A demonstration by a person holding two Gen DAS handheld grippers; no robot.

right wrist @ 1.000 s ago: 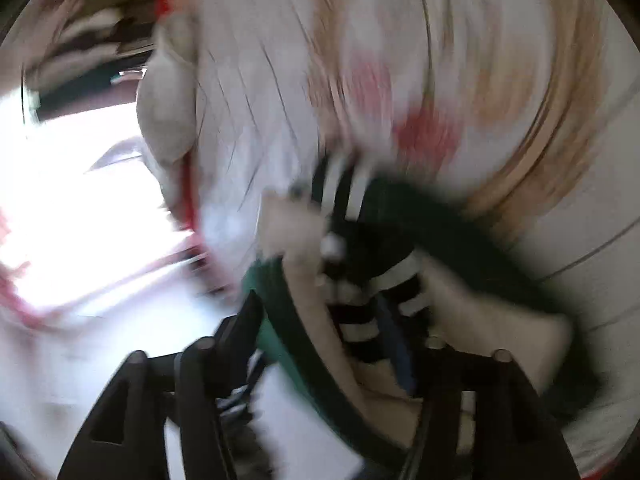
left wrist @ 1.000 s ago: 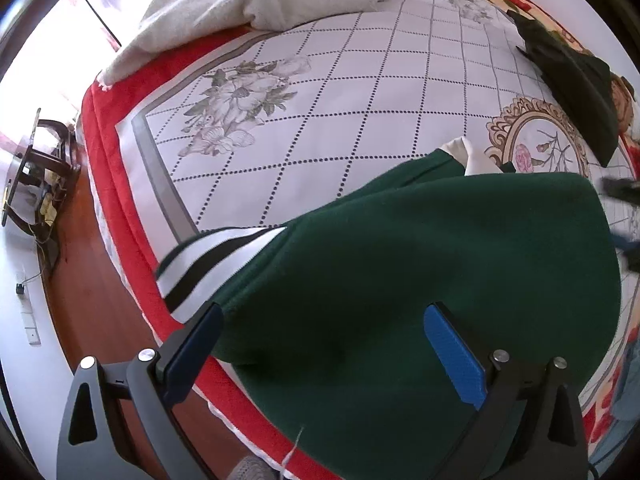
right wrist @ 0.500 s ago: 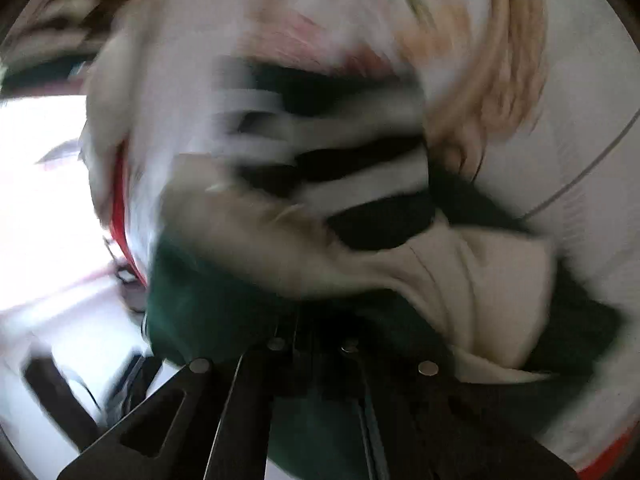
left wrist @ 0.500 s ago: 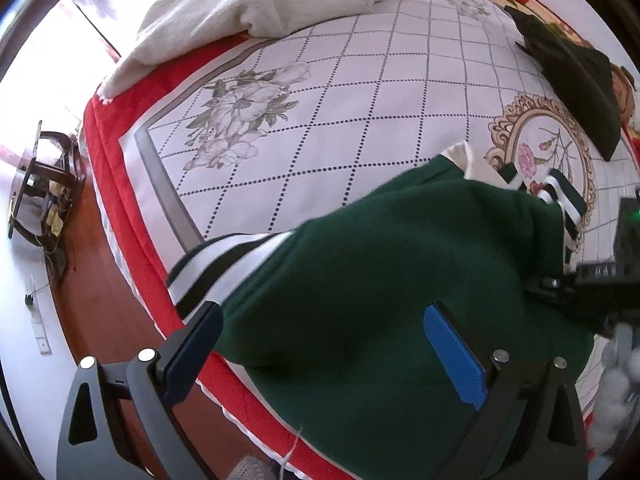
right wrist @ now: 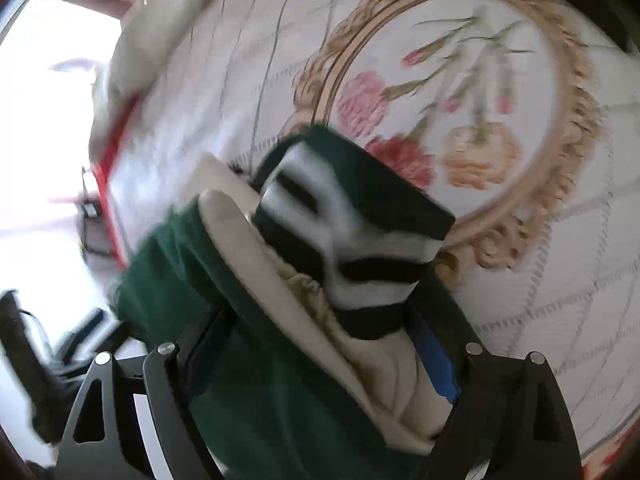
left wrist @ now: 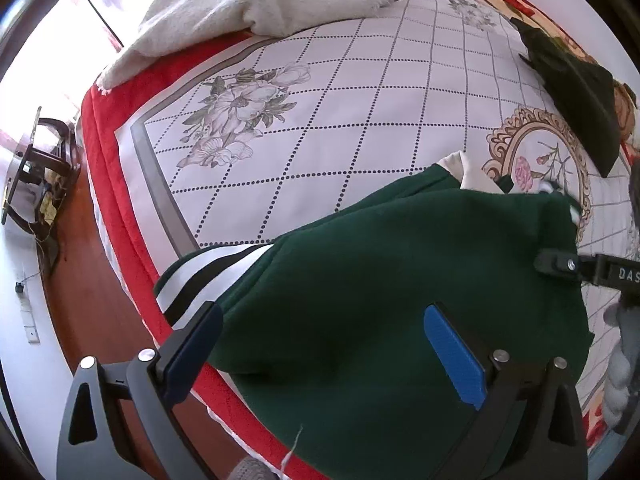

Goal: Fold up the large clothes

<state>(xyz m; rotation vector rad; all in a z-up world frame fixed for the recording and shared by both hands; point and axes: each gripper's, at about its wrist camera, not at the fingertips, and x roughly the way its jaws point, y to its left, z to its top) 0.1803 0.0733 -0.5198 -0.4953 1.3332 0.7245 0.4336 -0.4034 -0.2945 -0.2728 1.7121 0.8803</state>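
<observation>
The green sweatshirt (left wrist: 400,300) lies at the near edge of the bed (left wrist: 320,128), partly folded, its striped cuff (left wrist: 208,276) pointing toward the bed's red border and its cream lining (right wrist: 280,280) showing on the side nearer the gold oval medallion (right wrist: 560,160).

The left gripper (left wrist: 320,340) hovers just above the sweatshirt with its 2 blue pads wide apart, holding nothing. The right gripper (right wrist: 320,360) has a thick bunch of green cloth, lining and striped ribbing (right wrist: 360,248) between its fingers; they look spread around the bundle, but blur and cloth hide the contact, so I cannot tell whether it is gripping.

Likely risks: the bunched layers could slip free unevenly, undoing the fold, and with the sweatshirt hanging over the bed's edge, a careless pull could drag it toward the floor. A loose white thread (left wrist: 294,446) at the hem might snag.

No containers are in view; a dark folded garment (left wrist: 576,96) and a white blanket (left wrist: 260,4) lie farther up the bed from the sweatshirt.
</observation>
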